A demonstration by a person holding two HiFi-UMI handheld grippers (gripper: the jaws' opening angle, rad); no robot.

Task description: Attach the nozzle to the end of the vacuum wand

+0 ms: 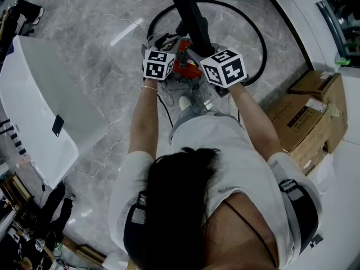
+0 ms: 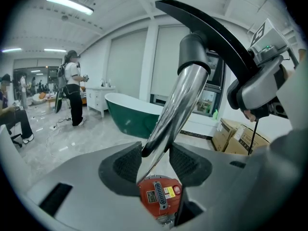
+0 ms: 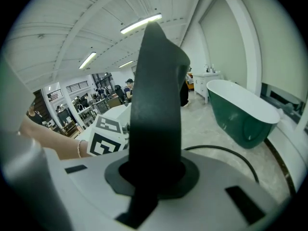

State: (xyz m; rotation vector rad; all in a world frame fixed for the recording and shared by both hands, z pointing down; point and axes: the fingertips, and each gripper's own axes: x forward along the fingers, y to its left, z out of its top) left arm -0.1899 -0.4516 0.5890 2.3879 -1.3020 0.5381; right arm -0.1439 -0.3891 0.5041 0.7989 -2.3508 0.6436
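Note:
The chrome vacuum wand (image 2: 175, 107) rises slanting between the pads of my left gripper (image 2: 156, 160), which is shut on it. The wand's top goes into a dark collar (image 2: 195, 52). From there the black nozzle (image 2: 211, 28) curves on upward. Below the jaws sits the red vacuum body (image 2: 160, 196). My right gripper (image 3: 154, 172) is shut on the black nozzle (image 3: 156, 105), which stands upright through its jaws. In the head view the left gripper (image 1: 159, 64) and right gripper (image 1: 225, 67) flank the red body (image 1: 185, 66), and the nozzle (image 1: 188, 13) points away from me.
A black hose (image 1: 256, 32) loops on the marble floor around the vacuum. A white bathtub (image 1: 34, 106) stands at the left and cardboard boxes (image 1: 306, 117) at the right. A green bathtub (image 2: 132, 112) stands further off, with people standing beyond it.

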